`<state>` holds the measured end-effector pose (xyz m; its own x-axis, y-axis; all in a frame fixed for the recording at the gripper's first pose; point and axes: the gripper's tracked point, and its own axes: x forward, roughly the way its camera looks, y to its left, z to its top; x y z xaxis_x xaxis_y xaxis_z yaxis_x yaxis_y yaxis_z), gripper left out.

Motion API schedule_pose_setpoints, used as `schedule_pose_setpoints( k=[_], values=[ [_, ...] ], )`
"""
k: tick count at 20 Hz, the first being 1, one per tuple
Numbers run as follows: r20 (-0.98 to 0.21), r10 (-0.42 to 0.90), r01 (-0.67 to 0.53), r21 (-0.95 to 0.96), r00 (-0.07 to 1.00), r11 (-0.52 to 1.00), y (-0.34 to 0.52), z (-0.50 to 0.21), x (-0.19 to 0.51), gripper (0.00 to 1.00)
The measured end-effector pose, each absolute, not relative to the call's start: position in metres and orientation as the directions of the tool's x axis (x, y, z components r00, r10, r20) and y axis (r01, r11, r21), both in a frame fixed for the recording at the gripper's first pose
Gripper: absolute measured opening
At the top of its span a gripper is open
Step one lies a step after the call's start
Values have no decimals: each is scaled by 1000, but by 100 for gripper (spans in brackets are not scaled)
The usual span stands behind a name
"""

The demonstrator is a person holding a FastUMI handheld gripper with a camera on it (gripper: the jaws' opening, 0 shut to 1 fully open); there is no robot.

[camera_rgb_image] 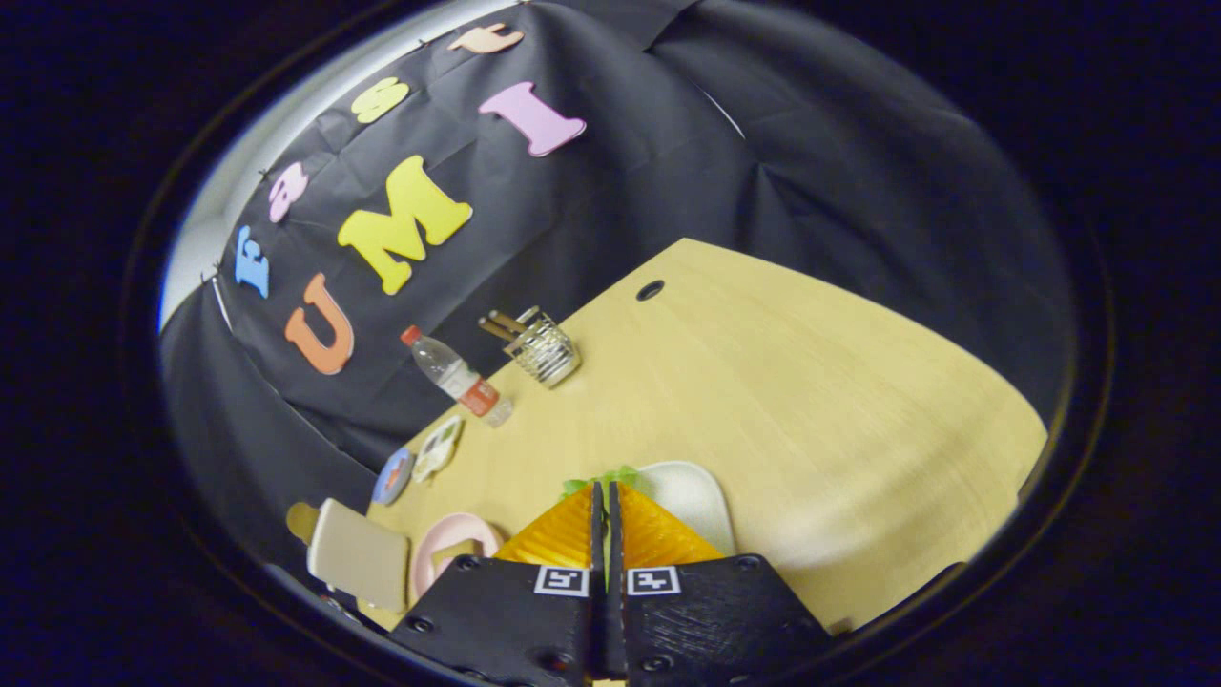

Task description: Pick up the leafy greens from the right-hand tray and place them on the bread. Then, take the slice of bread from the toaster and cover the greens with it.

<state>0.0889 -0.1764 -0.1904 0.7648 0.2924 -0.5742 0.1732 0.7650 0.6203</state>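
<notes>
My gripper [606, 489] is shut, its two fingers pressed together over the wooden table [811, 401]. A bit of leafy greens [599, 480] sticks out at the fingertips, pinched between them. Just beyond the fingers and slightly to their right lies the white tray [694, 496], partly hidden behind them. To the left of the fingers sits a pink plate [441, 536] with a pale slice of bread [456, 553] on it, mostly covered by the gripper body. The view is tilted.
A beige flat-sided object [355, 555] stands left of the pink plate at the table's edge. Farther back are two small dishes [393, 475], a plastic bottle [458, 377] and a wire holder with sticks [542, 351]. A cable hole [650, 289] marks the far edge.
</notes>
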Motion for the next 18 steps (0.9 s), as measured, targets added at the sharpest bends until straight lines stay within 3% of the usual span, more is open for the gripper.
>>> schedule_pose_setpoints(
  k=[8, 18],
  values=[
    [-435, 445, 78, 778, 782, 624, -106, -124, 87, 0],
    [-319, 645, -74, 860, 695, 506, 41, -86, 74, 0]
  ],
)
